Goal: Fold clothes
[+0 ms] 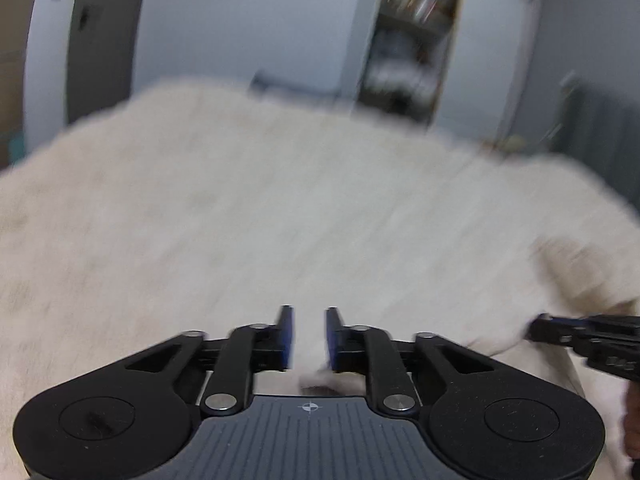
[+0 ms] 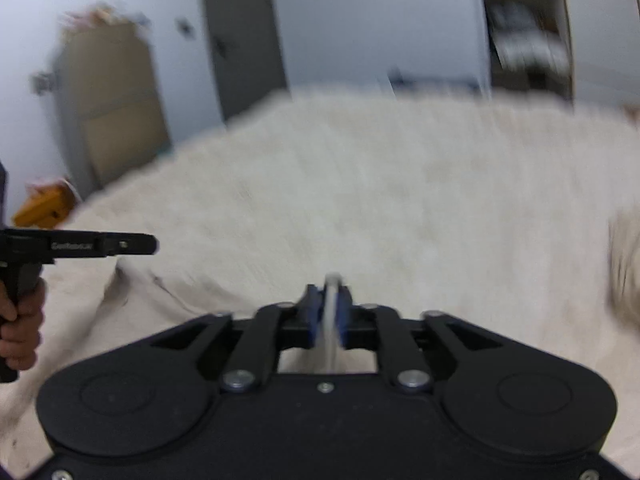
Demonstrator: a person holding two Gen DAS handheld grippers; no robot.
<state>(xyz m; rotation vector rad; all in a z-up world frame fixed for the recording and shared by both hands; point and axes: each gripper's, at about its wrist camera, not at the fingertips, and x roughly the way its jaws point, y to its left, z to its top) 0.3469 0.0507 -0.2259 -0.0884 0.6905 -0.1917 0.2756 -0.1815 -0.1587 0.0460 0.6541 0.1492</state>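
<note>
The left gripper (image 1: 309,334) pointed down at a big cream cloth (image 1: 248,216) that filled most of the view. Its two blue pads (image 1: 286,336) stood a little apart, with pale cloth showing in the gap. A small bump of cloth sat low between the black arms. At the right edge the right gripper (image 1: 538,327) reached in and touched a raised fold. The picture was blurry. Behind stood a pale wall (image 1: 248,20) and a shelf (image 1: 412,40).

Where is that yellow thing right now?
In the right wrist view the yellow thing sits far left, on the floor beyond the cream bed cover, below a tan cabinet.
</note>
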